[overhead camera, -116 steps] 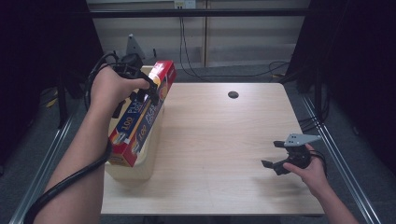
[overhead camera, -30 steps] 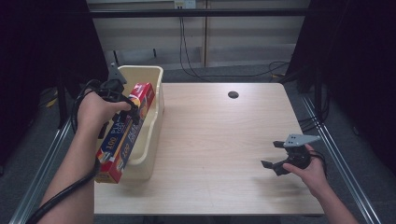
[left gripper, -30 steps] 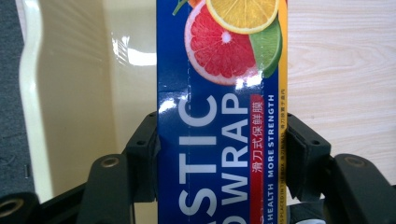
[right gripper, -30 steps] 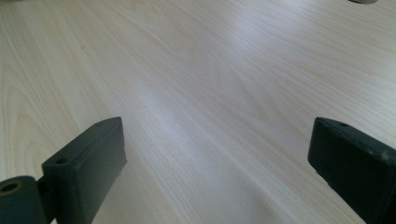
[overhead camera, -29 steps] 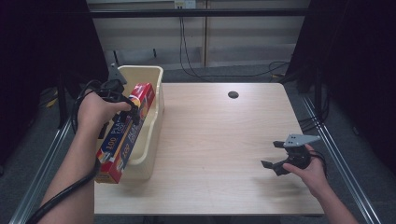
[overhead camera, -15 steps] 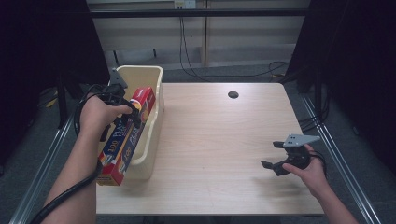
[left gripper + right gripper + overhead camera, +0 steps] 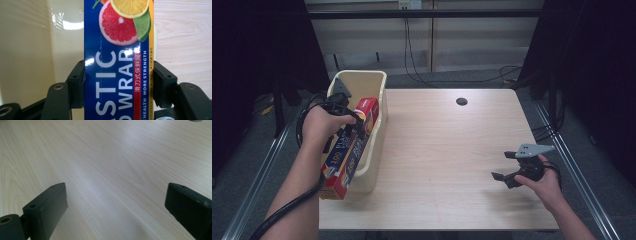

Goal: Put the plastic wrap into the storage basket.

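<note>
Box status: the long blue cardboard plastic-wrap box with citrus print and red end sits clamped in the left gripper, jaws pressing both long sides in the left gripper view. Grip holds, no slack visible.

Change since about 4 seconds ago: the box was held up high at the upper left of the high view, hiding most of the bin. Now it is lower and tilted, red end toward the top of the frame, other end at the lower left, overhanging the near end of the cream rectangular plastic bin. Over the last second it slid a little further toward the lower left and dropped slightly.

Read: insertion is under way but not finished. The box looks about as long as the bin, so it likely needs levelling and lining up with the bin's long axis before release. Cannot tell whether its underside touches the rim.

Right gripper rests at the lower right of the light wooden table, jaws spread wide, nothing between them. Unmoved, idle.
</note>
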The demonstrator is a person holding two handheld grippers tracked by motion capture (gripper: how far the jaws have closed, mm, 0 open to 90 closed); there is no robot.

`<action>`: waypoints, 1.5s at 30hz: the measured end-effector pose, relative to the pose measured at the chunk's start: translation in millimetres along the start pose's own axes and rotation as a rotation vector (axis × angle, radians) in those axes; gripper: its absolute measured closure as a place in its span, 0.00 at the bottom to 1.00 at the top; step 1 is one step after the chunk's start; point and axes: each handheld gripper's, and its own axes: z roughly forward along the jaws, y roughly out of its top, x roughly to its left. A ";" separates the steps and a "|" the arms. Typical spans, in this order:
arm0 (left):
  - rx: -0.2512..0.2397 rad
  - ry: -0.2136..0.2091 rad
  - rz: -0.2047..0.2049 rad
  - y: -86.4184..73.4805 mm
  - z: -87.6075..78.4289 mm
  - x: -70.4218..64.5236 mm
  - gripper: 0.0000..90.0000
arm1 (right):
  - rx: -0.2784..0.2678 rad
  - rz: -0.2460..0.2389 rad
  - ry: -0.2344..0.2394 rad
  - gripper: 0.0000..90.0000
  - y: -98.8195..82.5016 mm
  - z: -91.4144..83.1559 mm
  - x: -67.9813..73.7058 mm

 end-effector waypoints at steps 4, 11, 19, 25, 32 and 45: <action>0.002 0.008 -0.003 0.6 2.7 1.4 0.45 | 0.002 0.000 0.006 0.04 0.2 -0.6 -0.2; 0.009 0.004 -0.018 1.6 9.2 2.6 0.45 | 0.001 0.000 0.002 0.04 0.0 -0.3 -0.1; 0.015 0.005 -0.033 2.7 16.4 4.2 0.45 | 0.004 0.001 0.003 0.04 -0.2 0.2 0.1; 0.016 -0.001 -0.048 2.7 20.6 5.5 0.44 | 0.005 -0.001 0.005 0.04 -0.3 0.3 0.3; 0.025 -0.006 -0.052 3.2 24.5 6.6 0.44 | 0.005 -0.002 0.007 0.04 -0.2 0.4 0.3; 0.025 -0.008 -0.066 3.0 30.5 8.2 0.44 | 0.009 -0.005 0.010 0.04 -0.4 0.6 0.5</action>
